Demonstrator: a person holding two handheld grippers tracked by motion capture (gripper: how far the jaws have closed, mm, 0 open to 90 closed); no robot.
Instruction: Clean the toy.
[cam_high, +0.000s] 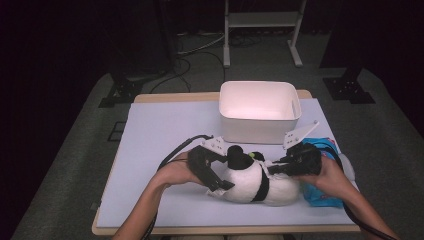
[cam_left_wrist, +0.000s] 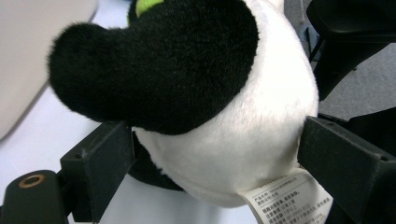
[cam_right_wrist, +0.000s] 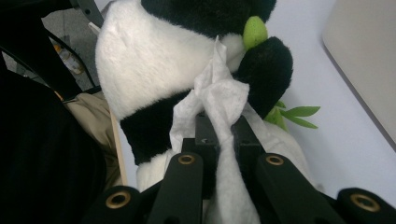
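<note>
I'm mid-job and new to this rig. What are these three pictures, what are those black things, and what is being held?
No robot arm here: a person holds a black two-jaw claw in each hand. The high view looks down on the table; the other two pictures come from cameras riding on each claw.

On the table lie a plush panda, a white bin behind it and a blue packet at the right.

The left claw grips the panda's white body, a jaw pressing each side. The right claw is shut on a white wipe that lies against the panda.
</note>
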